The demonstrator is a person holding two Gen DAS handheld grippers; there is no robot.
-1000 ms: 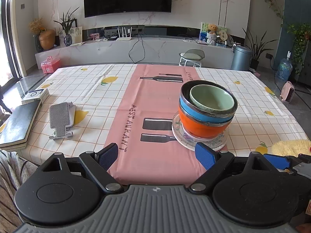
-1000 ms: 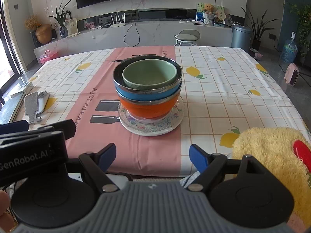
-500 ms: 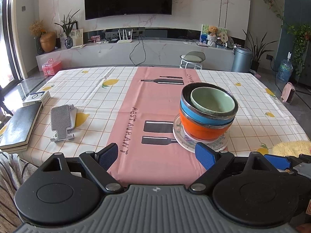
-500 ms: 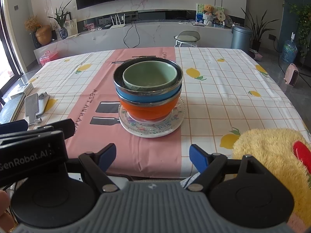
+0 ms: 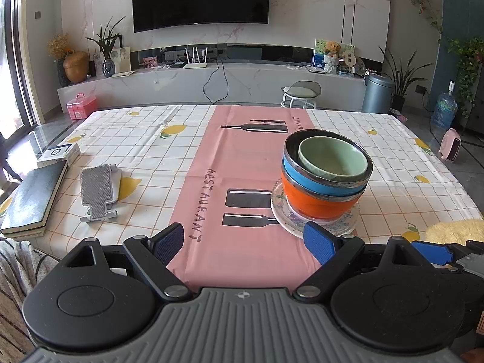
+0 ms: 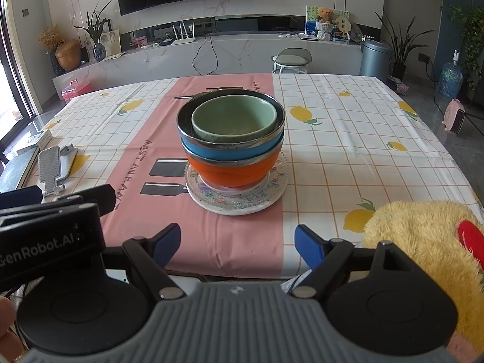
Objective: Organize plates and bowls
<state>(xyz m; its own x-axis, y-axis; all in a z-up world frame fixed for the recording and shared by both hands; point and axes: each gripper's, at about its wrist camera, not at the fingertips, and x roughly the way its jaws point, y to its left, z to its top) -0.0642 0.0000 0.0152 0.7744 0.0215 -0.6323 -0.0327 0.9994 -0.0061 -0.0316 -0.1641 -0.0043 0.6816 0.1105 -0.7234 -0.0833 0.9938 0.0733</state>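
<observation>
I have both grippers back at the near table edge, and neither holds anything. The left gripper (image 5: 243, 240) has its fingers wide apart, and the stack sits ahead of its right finger (image 5: 317, 242), apart from it. The right gripper (image 6: 237, 242) is spread just as wide, with the stack ahead between its fingers, nearer the left one.

The stack looks finished: green bowl (image 6: 234, 119) nested in the blue bowl (image 6: 230, 151), that in the orange bowl (image 6: 233, 171), all on the plate (image 6: 272, 193).

I judge the sorting done, so the step is to keep clear. If I adjust anything, I'd come in level, fingers straddling the rims, and avoid nudging the plate. The plush toy (image 6: 423, 242) lies just beside my right finger, so I'd avoid swinging that way.
</observation>
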